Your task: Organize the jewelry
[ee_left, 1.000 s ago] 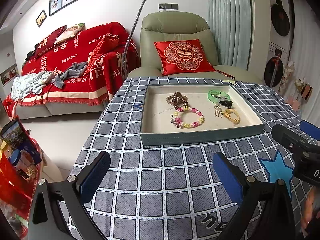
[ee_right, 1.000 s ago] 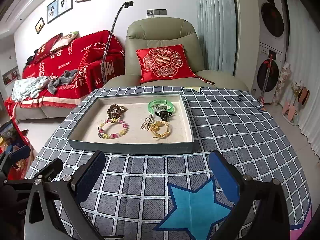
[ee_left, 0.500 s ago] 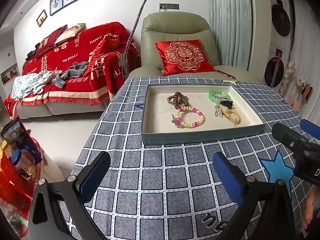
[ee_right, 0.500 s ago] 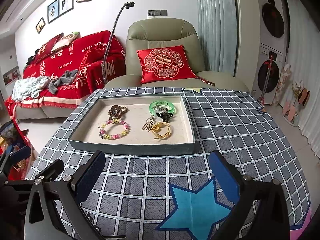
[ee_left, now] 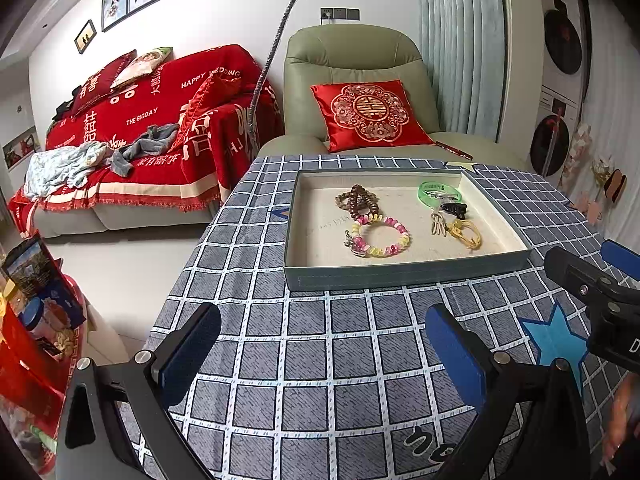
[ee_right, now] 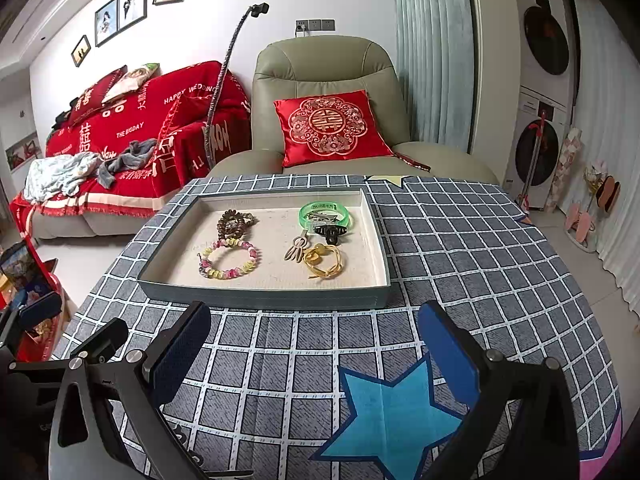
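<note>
A shallow grey tray (ee_left: 404,274) (ee_right: 264,295) with a cream lining sits on the checked tablecloth. In it lie a brown bead bracelet (ee_left: 360,202) (ee_right: 234,222), a pink and yellow bead bracelet (ee_left: 378,238) (ee_right: 229,260), a green bangle (ee_left: 440,192) (ee_right: 325,213), a black clip (ee_left: 454,209) (ee_right: 330,233), a beige knot ornament (ee_right: 296,250) and a yellow cord piece (ee_left: 466,232) (ee_right: 325,261). My left gripper (ee_left: 320,350) hovers open in front of the tray with nothing between its fingers. My right gripper (ee_right: 316,354) is open too, empty, over a blue star patch.
The tablecloth (ee_left: 312,360) covers the whole table, with a blue star patch (ee_right: 394,412). Behind the table stand a green armchair (ee_right: 324,80) with a red cushion (ee_right: 330,126) and a sofa under a red throw (ee_left: 132,128). Red boxes (ee_left: 28,344) sit at the left.
Both grippers have drifted slightly closer to the tray; they stay open and empty. The jewelry has not moved.
</note>
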Demonstrator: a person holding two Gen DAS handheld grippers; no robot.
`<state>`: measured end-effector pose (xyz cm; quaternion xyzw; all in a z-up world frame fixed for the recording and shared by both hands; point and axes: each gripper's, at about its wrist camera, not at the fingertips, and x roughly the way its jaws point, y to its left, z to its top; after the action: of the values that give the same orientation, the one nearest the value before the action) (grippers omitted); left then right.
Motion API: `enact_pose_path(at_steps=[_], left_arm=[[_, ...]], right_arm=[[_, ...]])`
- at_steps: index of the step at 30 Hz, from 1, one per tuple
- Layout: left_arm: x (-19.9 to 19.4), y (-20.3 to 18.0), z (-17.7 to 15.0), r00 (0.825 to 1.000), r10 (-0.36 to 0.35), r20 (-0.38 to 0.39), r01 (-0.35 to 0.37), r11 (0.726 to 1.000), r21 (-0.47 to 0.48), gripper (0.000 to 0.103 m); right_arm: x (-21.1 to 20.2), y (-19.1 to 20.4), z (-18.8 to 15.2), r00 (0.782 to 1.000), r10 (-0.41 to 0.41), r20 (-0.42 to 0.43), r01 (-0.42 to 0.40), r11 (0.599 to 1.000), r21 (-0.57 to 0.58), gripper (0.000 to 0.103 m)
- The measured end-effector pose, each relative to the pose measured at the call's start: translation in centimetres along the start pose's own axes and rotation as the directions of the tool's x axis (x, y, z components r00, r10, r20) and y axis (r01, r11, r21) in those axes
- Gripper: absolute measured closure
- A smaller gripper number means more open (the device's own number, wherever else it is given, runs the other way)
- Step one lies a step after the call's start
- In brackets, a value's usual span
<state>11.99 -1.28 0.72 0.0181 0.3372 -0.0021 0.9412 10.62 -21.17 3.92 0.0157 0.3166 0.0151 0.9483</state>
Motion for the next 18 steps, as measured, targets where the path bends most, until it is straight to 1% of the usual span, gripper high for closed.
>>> enact_pose_path(at_steps=[18], left_arm=[[0.01, 0.09, -0.01, 1.000, -0.001, 0.002, 0.001, 1.000, -0.001, 0.000]], right_arm=[[0.01, 0.10, 0.17, 1.000, 0.002, -0.003, -0.002, 1.000, -0.002, 0.000]])
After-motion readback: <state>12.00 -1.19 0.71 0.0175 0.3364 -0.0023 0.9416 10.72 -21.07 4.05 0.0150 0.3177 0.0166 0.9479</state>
